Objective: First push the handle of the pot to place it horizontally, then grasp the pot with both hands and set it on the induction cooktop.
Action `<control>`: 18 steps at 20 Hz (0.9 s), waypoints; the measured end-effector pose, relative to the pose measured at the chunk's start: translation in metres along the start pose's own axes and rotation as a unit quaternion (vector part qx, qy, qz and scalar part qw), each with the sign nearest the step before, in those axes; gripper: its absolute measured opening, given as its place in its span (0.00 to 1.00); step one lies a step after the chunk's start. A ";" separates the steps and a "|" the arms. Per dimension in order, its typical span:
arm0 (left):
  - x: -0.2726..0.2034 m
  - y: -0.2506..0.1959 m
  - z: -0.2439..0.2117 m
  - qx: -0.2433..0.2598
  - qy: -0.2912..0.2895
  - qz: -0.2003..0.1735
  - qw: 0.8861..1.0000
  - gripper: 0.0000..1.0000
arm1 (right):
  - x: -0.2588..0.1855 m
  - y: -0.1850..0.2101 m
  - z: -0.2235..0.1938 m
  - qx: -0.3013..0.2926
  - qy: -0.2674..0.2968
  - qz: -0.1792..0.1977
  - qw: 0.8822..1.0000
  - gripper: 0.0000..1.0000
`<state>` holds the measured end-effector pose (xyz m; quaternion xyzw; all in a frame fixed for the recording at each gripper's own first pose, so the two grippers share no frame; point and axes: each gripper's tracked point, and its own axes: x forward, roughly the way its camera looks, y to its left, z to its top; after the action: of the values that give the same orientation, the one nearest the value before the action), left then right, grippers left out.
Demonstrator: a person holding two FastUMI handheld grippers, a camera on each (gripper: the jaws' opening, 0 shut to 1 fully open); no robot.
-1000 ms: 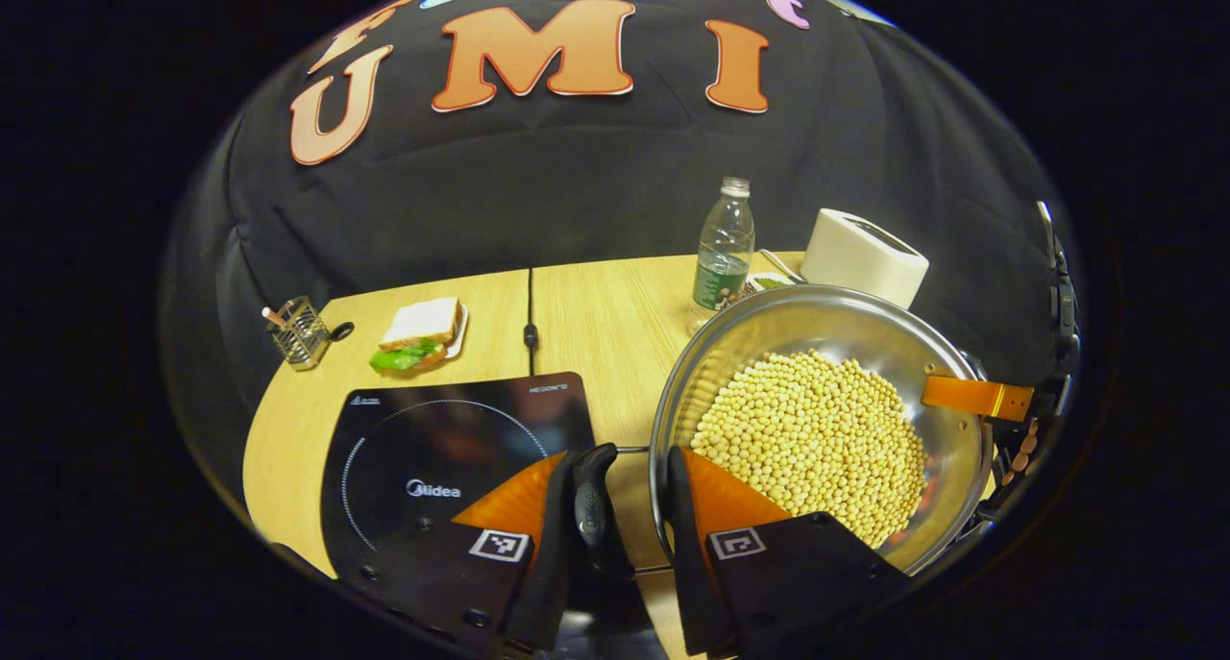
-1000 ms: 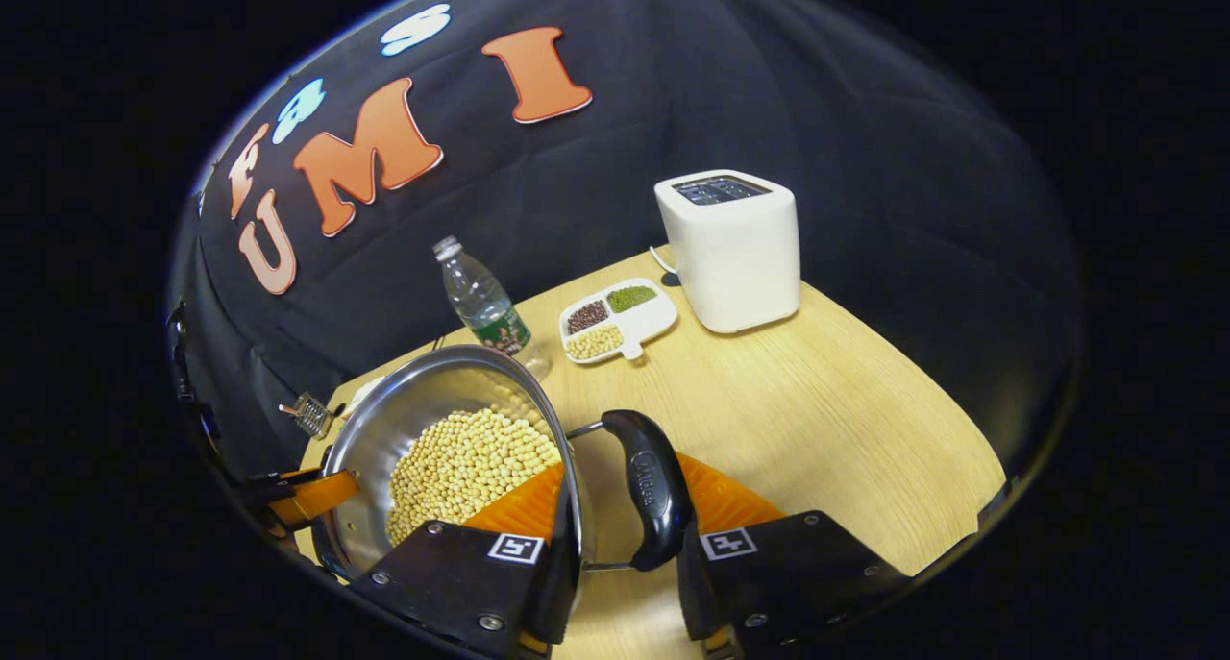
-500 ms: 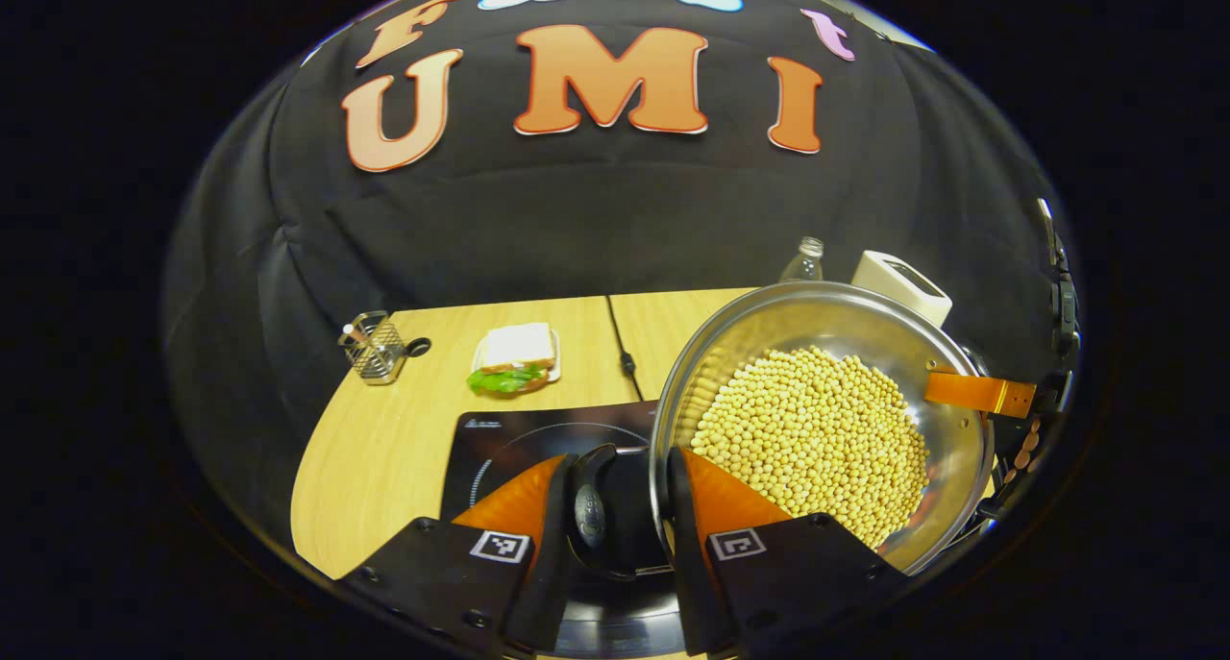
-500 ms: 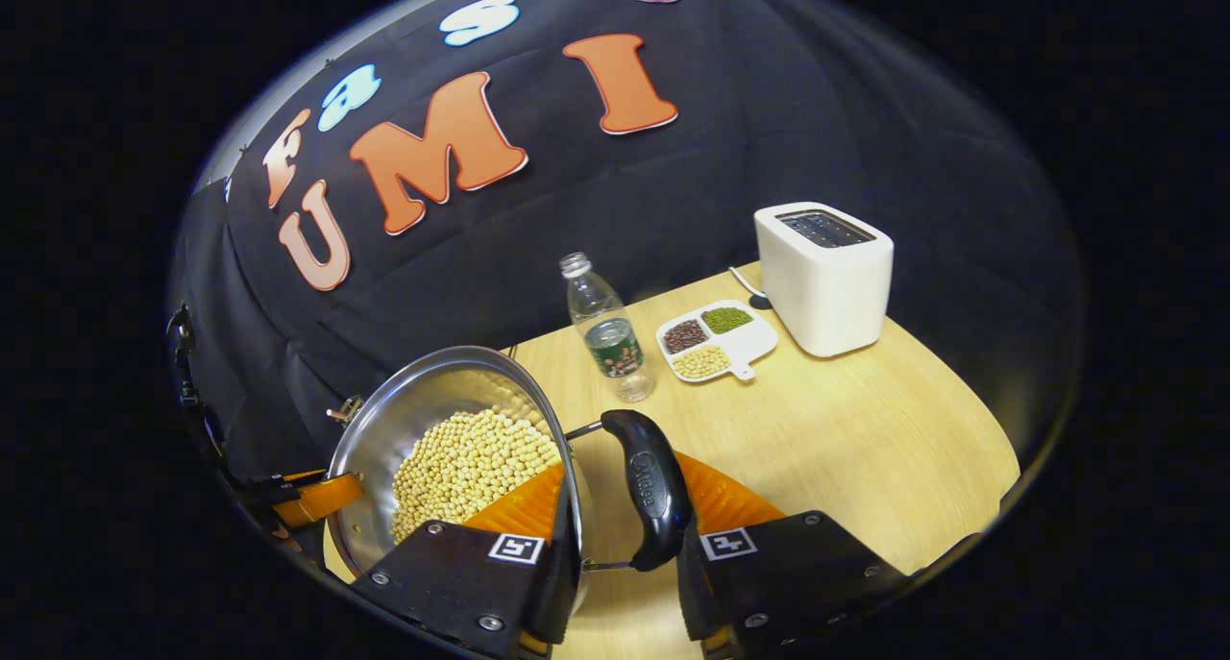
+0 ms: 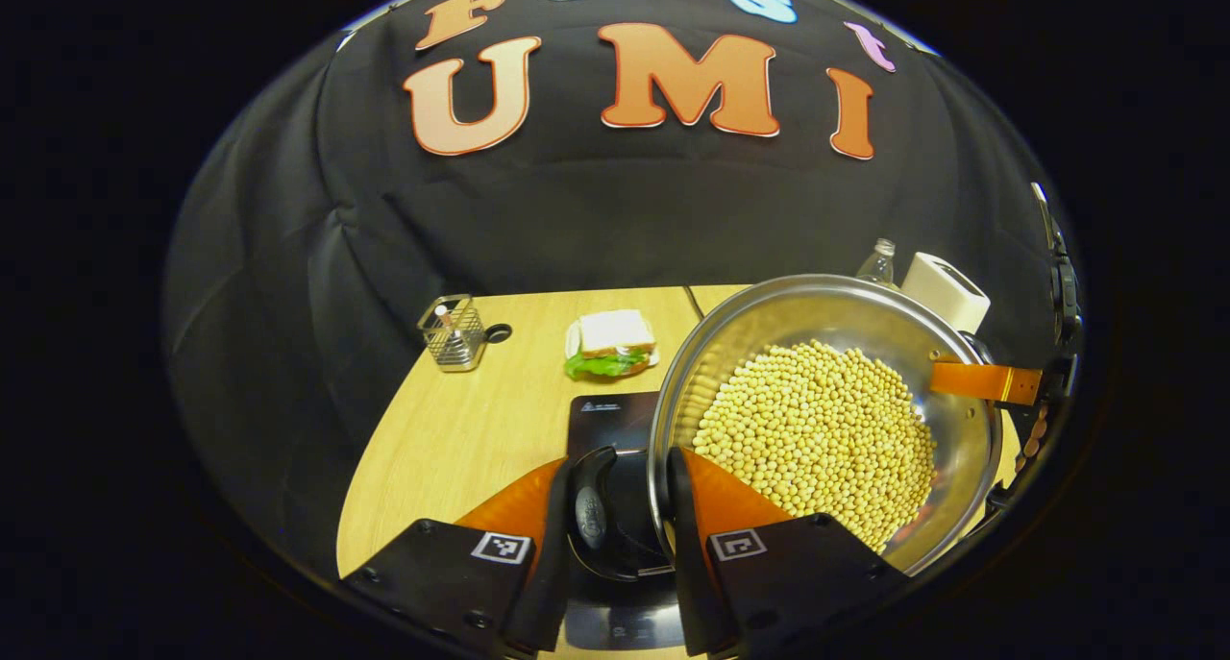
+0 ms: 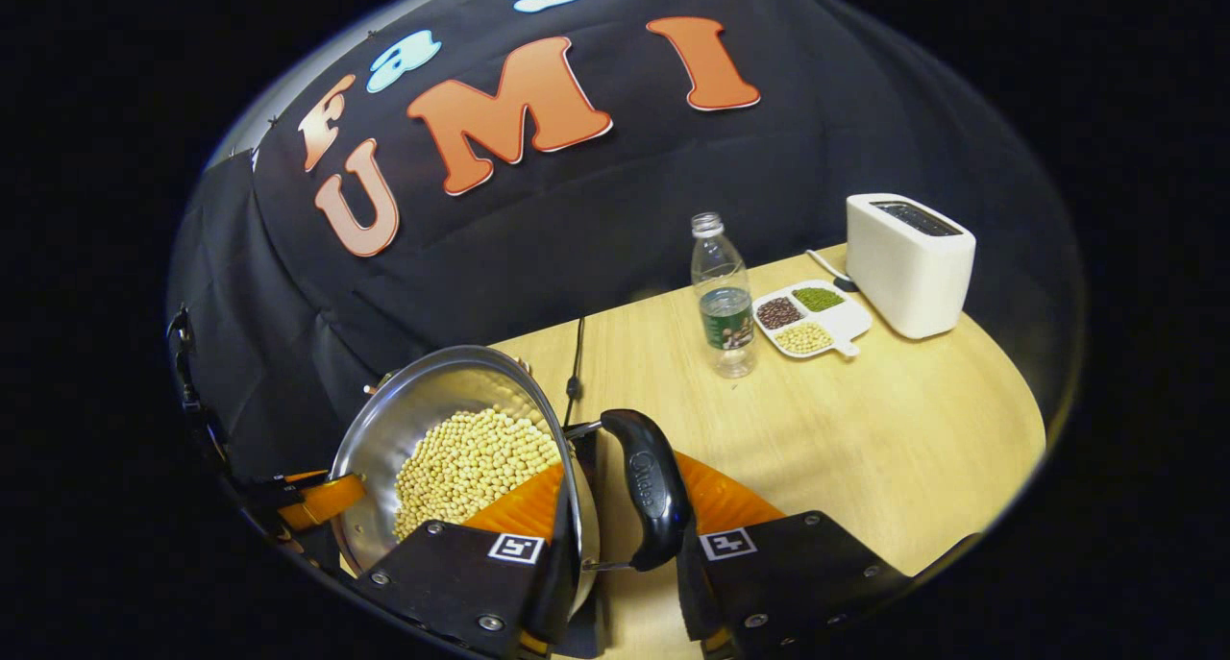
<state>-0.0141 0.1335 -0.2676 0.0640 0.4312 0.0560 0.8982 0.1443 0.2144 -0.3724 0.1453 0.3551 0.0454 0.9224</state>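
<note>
A steel pot full of yellow beans hangs in the air between both grippers. My left gripper is shut on its black side handle, one finger outside the handle and the other inside the rim. My right gripper is shut the same way on the opposite black handle, with the pot to its left. The black induction cooktop lies under the pot's left side on the wooden table. At the pot's far rim I see the right gripper's finger.
A sandwich on a plate and a wire holder sit behind the cooktop. A water bottle, a divided dish of beans and a white toaster stand at the back right. A black cable crosses the table.
Both grippers have carried the pot leftward. The cooktop has slid under the pot, and the bottle, dish and toaster have moved off to the right.
</note>
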 end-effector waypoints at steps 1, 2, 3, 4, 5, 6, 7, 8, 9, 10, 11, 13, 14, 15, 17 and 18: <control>0.004 0.006 -0.001 -0.002 0.001 0.003 1.000 0.53 | 0.004 0.006 -0.003 -0.001 0.004 0.002 1.000 0.45; 0.001 0.011 -0.005 -0.004 0.003 0.004 1.000 0.53 | 0.008 0.011 -0.007 -0.002 0.006 0.003 1.000 0.45; 0.002 0.015 -0.010 -0.009 0.007 0.004 1.000 0.51 | 0.011 0.014 -0.009 -0.003 0.008 0.003 1.000 0.45; 0.004 0.020 -0.014 -0.022 0.013 0.001 1.000 0.52 | 0.013 0.018 -0.012 -0.004 0.010 0.004 1.000 0.45; 0.008 0.024 -0.016 -0.033 0.018 -0.002 0.999 0.54 | 0.015 0.022 -0.014 -0.005 0.011 0.005 1.000 0.45; 0.007 0.027 -0.019 -0.036 0.019 -0.002 0.999 0.58 | 0.017 0.026 -0.015 -0.008 0.011 0.005 1.000 0.45; 0.008 0.028 -0.020 -0.035 0.020 -0.001 0.999 0.54 | 0.021 0.028 -0.017 -0.010 0.011 0.004 1.000 0.45; 0.008 0.028 -0.021 -0.036 0.022 0.000 0.999 0.54 | 0.024 0.029 -0.021 -0.011 0.014 0.004 1.000 0.45; 0.009 0.028 -0.021 -0.036 0.024 0.001 0.999 0.54 | 0.027 0.032 -0.024 -0.011 0.019 0.005 1.000 0.45; 0.008 0.028 -0.022 -0.037 0.027 0.001 0.999 0.54 | 0.031 0.034 -0.026 -0.011 0.023 0.005 1.000 0.40; 0.009 0.027 -0.021 -0.038 0.031 0.001 0.999 0.51 | 0.035 0.035 -0.029 -0.012 0.027 0.004 1.000 0.45; 0.009 0.026 -0.021 -0.043 0.041 0.001 0.998 0.53 | 0.042 0.037 -0.036 -0.012 0.034 0.003 0.999 0.45; 0.009 0.026 -0.022 -0.045 0.045 0.001 0.998 0.54 | 0.044 0.039 -0.040 -0.011 0.037 0.002 0.999 0.45; 0.009 0.027 -0.020 -0.046 0.049 0.001 0.998 0.54 | 0.047 0.039 -0.043 -0.010 0.040 0.002 0.999 0.45; 0.008 0.027 -0.018 -0.047 0.053 0.002 0.997 0.52 | 0.051 0.041 -0.050 -0.009 0.046 0.001 0.999 0.45; 0.009 0.026 -0.017 -0.047 0.055 0.002 0.997 0.54 | 0.052 0.042 -0.052 -0.008 0.049 0.001 0.999 0.45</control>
<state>-0.0233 0.1621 -0.2810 0.0198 0.4764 0.0812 0.8752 0.1487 0.2762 -0.4301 0.1361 0.3994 0.0561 0.9049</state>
